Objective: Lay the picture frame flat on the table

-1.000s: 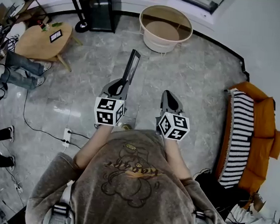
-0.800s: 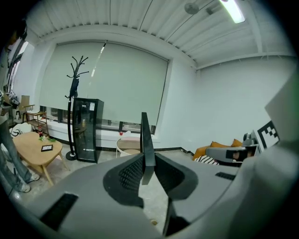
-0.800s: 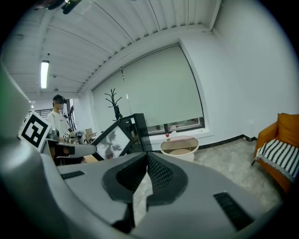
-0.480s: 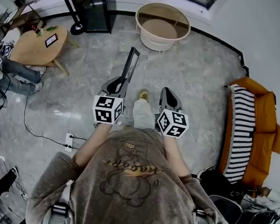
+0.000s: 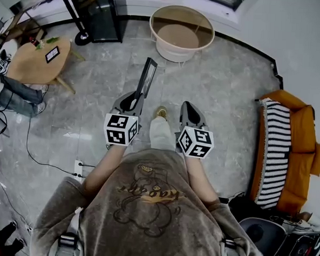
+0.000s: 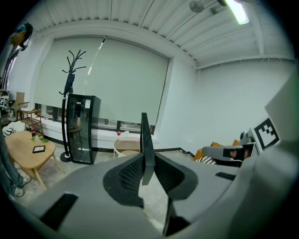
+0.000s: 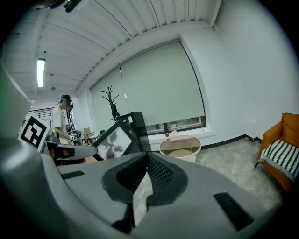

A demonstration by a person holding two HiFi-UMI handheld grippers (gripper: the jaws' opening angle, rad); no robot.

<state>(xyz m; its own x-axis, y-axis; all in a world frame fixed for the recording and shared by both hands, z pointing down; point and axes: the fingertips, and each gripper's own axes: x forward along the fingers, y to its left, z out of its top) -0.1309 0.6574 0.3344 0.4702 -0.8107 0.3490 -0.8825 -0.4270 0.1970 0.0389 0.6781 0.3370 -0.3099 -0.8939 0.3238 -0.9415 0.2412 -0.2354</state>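
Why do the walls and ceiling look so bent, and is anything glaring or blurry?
Head view: wide lens curves the floor edges; light is even, no glare. Left gripper view: fisheye with black corners, the ceiling lamp blown out white, the picture frame sharp, seen edge-on. Right gripper view: same round black rim, bowed ceiling lines, nothing notably blurred.

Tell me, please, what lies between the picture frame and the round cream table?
Only bare grey floor separates the picture frame and the round cream table, as the head view shows.
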